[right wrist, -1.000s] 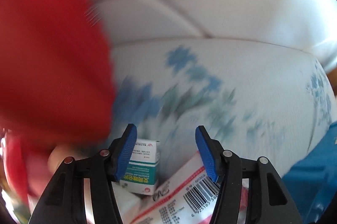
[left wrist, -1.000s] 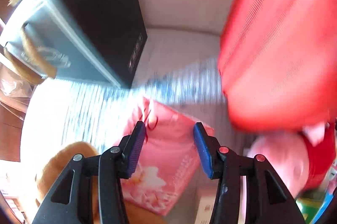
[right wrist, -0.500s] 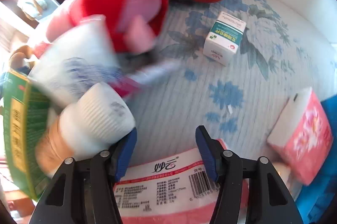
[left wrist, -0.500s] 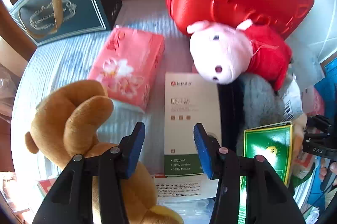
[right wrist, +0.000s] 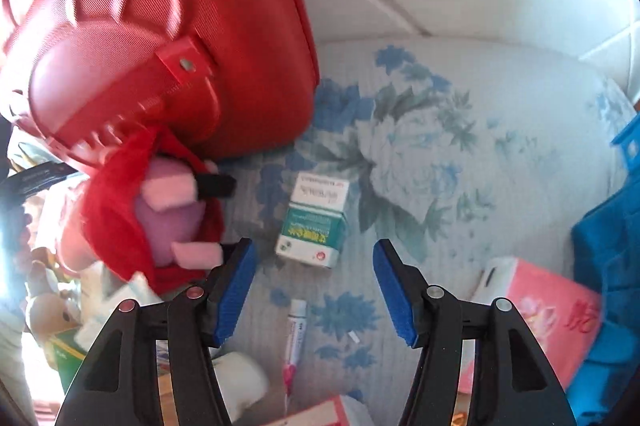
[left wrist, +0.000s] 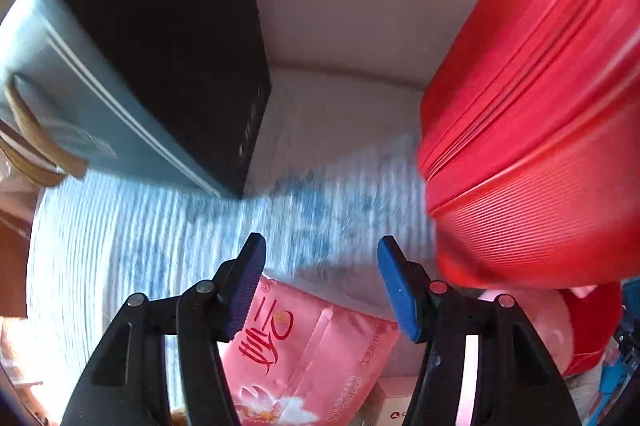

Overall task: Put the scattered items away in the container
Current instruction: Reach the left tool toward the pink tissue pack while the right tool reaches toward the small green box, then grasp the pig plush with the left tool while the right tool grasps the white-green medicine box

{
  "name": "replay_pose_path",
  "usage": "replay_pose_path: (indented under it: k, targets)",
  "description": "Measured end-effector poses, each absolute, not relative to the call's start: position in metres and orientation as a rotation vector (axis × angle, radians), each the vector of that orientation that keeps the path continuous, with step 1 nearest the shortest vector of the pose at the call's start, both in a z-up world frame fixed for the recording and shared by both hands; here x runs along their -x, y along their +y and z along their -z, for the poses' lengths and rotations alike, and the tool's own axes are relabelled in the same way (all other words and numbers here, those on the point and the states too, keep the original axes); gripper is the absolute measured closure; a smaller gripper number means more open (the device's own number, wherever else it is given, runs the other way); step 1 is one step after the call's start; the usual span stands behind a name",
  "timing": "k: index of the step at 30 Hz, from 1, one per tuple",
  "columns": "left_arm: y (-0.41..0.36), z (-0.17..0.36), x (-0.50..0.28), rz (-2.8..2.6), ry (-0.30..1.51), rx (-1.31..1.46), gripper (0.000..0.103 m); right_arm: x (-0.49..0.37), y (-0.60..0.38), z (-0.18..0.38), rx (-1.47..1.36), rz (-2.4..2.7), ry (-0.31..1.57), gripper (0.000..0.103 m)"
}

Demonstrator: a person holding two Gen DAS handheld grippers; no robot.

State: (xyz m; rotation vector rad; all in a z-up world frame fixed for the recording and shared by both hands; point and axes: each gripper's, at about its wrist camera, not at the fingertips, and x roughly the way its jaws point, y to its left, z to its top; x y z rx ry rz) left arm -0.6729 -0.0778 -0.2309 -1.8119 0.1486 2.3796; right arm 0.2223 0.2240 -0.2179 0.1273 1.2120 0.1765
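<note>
The ribbed red case (right wrist: pixel 168 25) fills the upper left of the right wrist view. Below it lies a plush pig (right wrist: pixel 168 214), pink in a red dress. The cloth (right wrist: pixel 420 145) is white with blue and grey-green flowers. At centre, a small box (right wrist: pixel 314 222) is white and teal. At lower right, a tissue pack (right wrist: pixel 536 310) is pink with flowers. In the left wrist view, the gift bag (left wrist: pixel 132 65) at upper left is black and grey-blue.

Bright daylight, glare at left edges — motion-blurred, fisheye-warped rims.
</note>
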Motion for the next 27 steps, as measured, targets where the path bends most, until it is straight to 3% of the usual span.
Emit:
replay_pose_path:
  k: [2,5,8,12,15,17,19,20,21,22,27]
  targets:
    - [-0.082,0.245,0.658,-2.333,0.211,1.895,0.046,-0.215,0.225,0.22,-0.134,-0.2,1.23,0.042]
    - [-0.099,0.263,0.622,-2.177,0.096,1.979,0.044,-0.204,0.232,0.219,-0.106,-0.245,1.234,0.039]
    - [-0.106,0.263,0.581,-2.117,0.137,1.964,0.044,-0.2,0.243,0.213,-0.076,-0.267,1.186,0.037]
    - [-0.111,0.259,0.532,-2.092,0.208,1.918,0.044,-0.209,0.267,0.195,-0.113,-0.3,1.104,0.014]
    - [-0.119,0.256,0.511,-2.106,0.224,1.893,0.044,-0.226,0.296,0.203,-0.162,-0.334,1.091,0.012]
    - [-0.125,0.255,0.504,-2.099,0.213,1.893,0.044,-0.229,0.318,0.216,-0.189,-0.407,1.154,0.014]
    - [-0.13,0.252,0.495,-2.086,0.203,1.885,0.044,-0.218,0.339,0.224,-0.204,-0.523,1.242,0.031]
    - [-0.132,0.249,0.489,-2.08,0.207,1.876,0.044,-0.205,0.351,0.225,-0.121,-0.555,1.267,0.033]
    - [-0.133,0.245,0.482,-2.073,0.211,1.864,0.044,-0.188,0.365,0.229,-0.025,-0.589,1.302,0.045]
    - [-0.134,0.241,0.474,-2.067,0.213,1.85,0.044,-0.169,0.376,0.238,0.047,-0.616,1.347,0.05]
    - [-0.147,0.211,0.441,-2.126,0.216,1.764,0.045,-0.109,0.365,0.245,0.095,-0.668,1.37,0.048]
